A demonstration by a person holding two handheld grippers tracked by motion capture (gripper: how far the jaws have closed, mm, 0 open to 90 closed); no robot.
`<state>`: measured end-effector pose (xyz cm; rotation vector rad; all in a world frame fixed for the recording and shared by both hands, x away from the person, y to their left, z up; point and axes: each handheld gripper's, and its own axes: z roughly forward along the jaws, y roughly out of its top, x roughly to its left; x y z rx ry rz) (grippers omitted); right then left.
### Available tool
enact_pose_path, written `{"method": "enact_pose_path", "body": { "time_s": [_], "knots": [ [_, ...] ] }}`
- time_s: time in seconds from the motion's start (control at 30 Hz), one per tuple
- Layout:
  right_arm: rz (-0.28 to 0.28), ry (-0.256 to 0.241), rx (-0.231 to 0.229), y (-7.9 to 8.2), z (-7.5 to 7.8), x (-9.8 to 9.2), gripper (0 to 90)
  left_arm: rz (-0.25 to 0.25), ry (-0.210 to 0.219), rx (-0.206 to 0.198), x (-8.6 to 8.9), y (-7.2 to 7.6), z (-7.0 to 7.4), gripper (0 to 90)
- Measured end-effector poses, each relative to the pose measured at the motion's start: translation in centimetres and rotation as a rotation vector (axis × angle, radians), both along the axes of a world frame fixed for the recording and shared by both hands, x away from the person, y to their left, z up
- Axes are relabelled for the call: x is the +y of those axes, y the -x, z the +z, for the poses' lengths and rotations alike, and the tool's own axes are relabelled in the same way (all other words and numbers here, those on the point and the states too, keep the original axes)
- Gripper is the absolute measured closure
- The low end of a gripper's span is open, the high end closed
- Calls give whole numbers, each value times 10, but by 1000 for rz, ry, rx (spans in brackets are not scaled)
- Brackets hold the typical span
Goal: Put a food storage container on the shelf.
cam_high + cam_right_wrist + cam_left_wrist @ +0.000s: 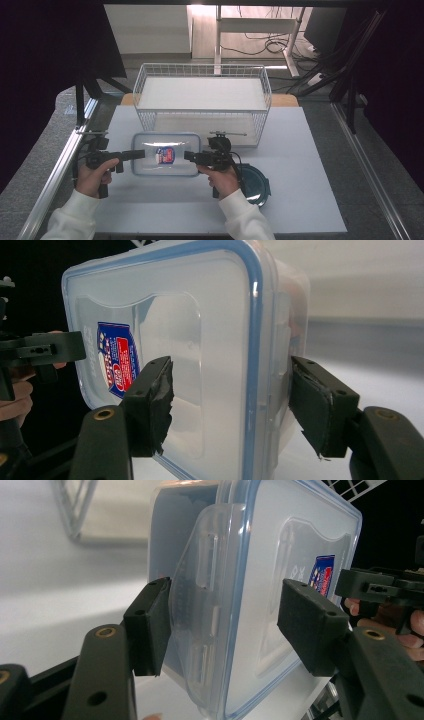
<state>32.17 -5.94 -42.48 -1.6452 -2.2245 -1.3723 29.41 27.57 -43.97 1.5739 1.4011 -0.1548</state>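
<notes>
Since the left gripper and right gripper both sit released around the lidded container's end clips near the table's middle, they'd best clamp evenly before lifting.

Passage toward the upper frame is blocked by the wire basket; open table is left at lower right.
</notes>
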Motion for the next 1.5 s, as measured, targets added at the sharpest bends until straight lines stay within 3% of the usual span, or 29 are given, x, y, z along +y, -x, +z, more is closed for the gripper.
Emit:
{"method": "enact_pose_path", "body": {
  "time_s": [0.27, 0.73, 1.5],
  "knots": [
    [-9, 2, -44, -5, 28, -20, 361, -21, -3, -41, -18, -11, 27, 402],
    [-29, 5, -78, -8, 47, -39, 362, -47, 3, -68, -36, -23, 44, 404],
    [-39, -3, -141, -24, 92, -62, 362, -52, 3, -131, -58, -45, 92, 409]
  ]
}}
